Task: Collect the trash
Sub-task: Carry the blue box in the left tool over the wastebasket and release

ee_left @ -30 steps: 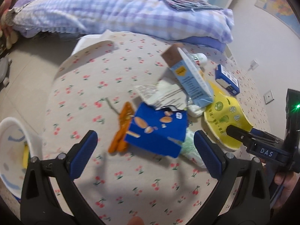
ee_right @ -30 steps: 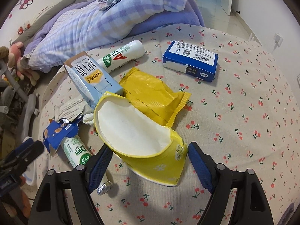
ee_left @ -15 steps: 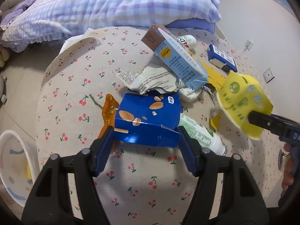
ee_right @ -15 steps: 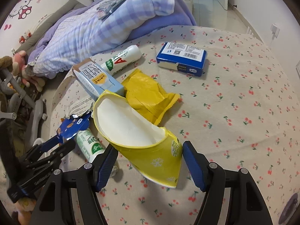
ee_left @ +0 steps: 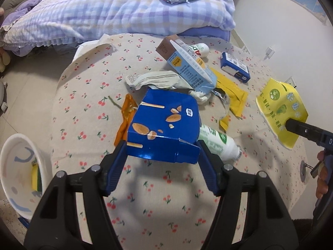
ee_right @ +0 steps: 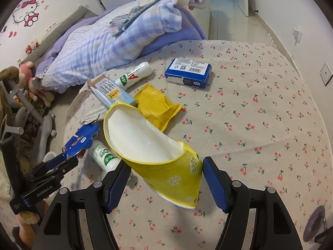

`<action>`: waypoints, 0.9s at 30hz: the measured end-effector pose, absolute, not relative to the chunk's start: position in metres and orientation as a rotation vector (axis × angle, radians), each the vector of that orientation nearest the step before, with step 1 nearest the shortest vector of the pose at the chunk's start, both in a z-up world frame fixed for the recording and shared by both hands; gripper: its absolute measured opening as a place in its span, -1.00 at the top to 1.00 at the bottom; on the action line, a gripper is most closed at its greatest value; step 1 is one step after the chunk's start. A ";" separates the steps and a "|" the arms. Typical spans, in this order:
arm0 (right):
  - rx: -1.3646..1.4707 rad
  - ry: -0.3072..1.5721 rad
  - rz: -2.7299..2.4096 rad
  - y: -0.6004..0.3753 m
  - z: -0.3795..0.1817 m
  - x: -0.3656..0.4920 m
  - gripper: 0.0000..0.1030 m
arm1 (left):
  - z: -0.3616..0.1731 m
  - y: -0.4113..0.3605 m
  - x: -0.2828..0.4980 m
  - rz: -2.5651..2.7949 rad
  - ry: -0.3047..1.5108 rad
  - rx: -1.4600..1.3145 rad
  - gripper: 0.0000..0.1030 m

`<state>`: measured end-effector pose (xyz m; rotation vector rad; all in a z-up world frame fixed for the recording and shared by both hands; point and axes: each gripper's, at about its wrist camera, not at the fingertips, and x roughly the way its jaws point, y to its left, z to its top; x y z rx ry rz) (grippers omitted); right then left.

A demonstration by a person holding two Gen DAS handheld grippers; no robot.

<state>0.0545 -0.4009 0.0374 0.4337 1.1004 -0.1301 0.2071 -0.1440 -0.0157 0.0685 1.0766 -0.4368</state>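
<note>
The flattened blue cardboard snack box (ee_left: 164, 125) hid most of the white plastic bottle with green print (ee_left: 218, 143) and the lower end of the crumpled orange wrapper (ee_left: 124, 114). The white bowl-shaped bin (ee_left: 19, 175) was cut off by the left wrist view's left edge, and the yellow item inside it was too small to identify. In the right wrist view the crushed yellow paper cup (ee_right: 166, 166) covered part of the yellow foil packet (ee_right: 158, 106). Print on the pale blue carton (ee_left: 189, 68) and the small blue box (ee_right: 189, 73) was too small to read. Only fingers (ee_left: 321, 179) of the person showed at the right edge.
</note>
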 end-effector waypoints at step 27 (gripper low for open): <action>0.356 1.082 0.044 -0.297 0.058 0.070 -0.41 | 0.010 -0.012 0.160 -0.283 1.032 -0.017 -0.31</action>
